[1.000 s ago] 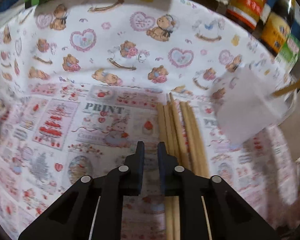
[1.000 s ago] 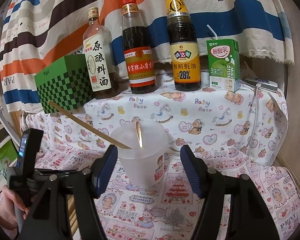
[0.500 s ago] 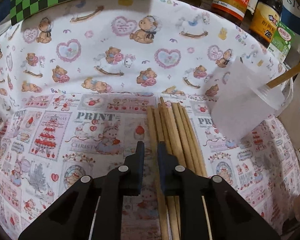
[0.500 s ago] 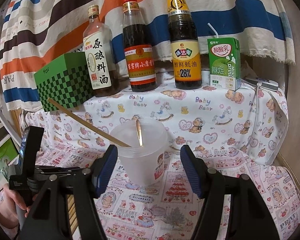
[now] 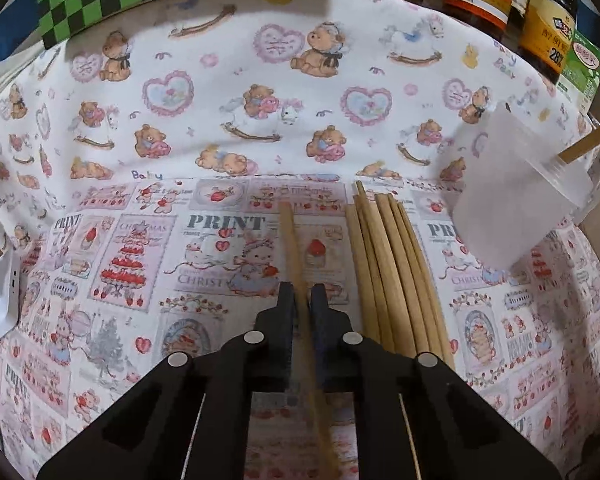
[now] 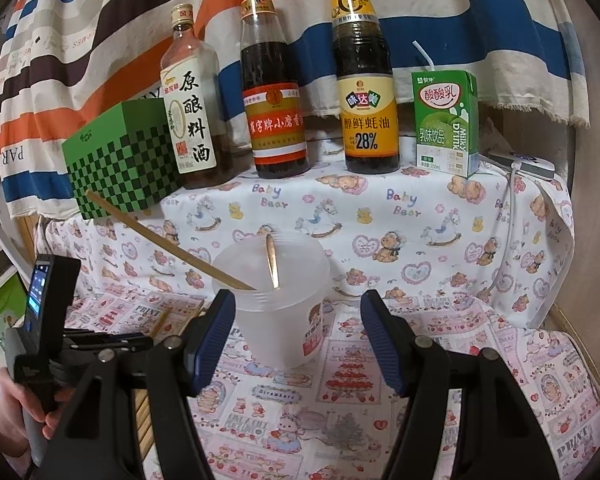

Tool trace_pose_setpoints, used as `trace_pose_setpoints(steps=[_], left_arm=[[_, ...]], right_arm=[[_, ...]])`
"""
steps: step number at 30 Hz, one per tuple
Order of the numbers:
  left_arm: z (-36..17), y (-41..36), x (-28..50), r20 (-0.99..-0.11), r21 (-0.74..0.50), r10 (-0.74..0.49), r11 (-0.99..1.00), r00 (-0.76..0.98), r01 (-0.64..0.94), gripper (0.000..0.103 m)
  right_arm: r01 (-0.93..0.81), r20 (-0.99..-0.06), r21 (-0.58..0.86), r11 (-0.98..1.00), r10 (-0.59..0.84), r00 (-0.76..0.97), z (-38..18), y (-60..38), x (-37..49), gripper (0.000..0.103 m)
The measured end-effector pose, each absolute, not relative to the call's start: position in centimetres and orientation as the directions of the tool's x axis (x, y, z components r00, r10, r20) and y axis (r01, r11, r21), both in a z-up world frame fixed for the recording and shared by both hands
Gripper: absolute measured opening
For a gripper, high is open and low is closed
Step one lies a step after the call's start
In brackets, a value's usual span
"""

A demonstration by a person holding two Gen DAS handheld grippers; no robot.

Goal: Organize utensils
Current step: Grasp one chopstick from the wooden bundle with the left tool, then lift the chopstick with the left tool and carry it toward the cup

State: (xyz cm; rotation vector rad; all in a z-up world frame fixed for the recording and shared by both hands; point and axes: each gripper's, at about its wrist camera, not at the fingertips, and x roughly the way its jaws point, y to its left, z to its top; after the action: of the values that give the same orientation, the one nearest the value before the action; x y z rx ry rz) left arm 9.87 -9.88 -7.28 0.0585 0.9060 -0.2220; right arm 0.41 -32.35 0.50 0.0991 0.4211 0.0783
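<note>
My left gripper points down at the printed cloth, its jaws closing, pads pressed on one wooden chopstick that sticks out ahead of them. A bundle of several chopsticks lies flat just to its right. A translucent plastic cup stands at the right with a chopstick leaning out of it. In the right wrist view the cup holds that leaning chopstick and a slim upright utensil. My right gripper is open, the cup just ahead between its fingers, untouched.
On a raised shelf behind stand a green checkered box, three sauce bottles and a green drink carton. A white device with a cable lies at the shelf's right. A hand grips the left tool.
The left gripper has slid off the bundle's left edge and shut on one chopstick, now apart from the others. The right gripper and the cup have stayed still.
</note>
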Motion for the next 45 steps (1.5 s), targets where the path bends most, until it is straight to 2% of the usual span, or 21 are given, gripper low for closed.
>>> trace_pose_setpoints(steps=[3,13,23,28,33,36,40,45], left_arm=[[-6.5,-8.9,9.5,-0.775,-0.074,-0.191,0.974,0.603,0.214,0.006],[0.5,-2.8,6.0,-0.608,-0.202,-0.292,0.956,0.739,0.212,0.006],[4.3,-0.7,3.0,-0.424,-0.188,-0.261,0.962,0.867,0.198,0.006],[4.6,0.3,2.7,-0.39,-0.234,-0.251,0.958,0.886,0.168,0.006],[5.4,0.1,1.6,-0.309,-0.156,-0.161,0.981,0.937,0.117,0.006],[5.6,0.0,1.3,-0.295,-0.136,-0.123,0.987,0.947,0.086,0.006],[5.7,-0.3,0.9,-0.272,-0.106,-0.093,0.992,0.958,0.067,0.006],[5.2,0.3,1.7,-0.305,-0.154,-0.11,0.986,0.946,0.065,0.006]], right_arm=[[-0.063,-0.408,0.112,0.992,0.103,0.907,0.5,-32.3,0.4,0.063],[-0.063,-0.41,0.115,0.991,0.106,0.906,0.5,-32.4,0.5,0.063],[-0.073,-0.395,0.116,0.99,0.114,0.912,0.7,-32.0,0.0,0.063],[-0.074,-0.408,0.113,0.991,0.114,0.906,0.4,-31.8,0.2,0.063],[-0.074,-0.411,0.117,0.99,0.116,0.904,0.4,-31.9,0.2,0.063],[-0.069,-0.458,0.144,0.987,0.128,0.879,0.3,-31.7,0.4,0.063],[-0.15,-0.53,0.21,0.966,0.241,0.813,-0.5,-30.0,0.4,0.062],[-0.221,-0.632,0.142,0.965,0.26,0.73,-2.8,-26.6,0.7,0.061]])
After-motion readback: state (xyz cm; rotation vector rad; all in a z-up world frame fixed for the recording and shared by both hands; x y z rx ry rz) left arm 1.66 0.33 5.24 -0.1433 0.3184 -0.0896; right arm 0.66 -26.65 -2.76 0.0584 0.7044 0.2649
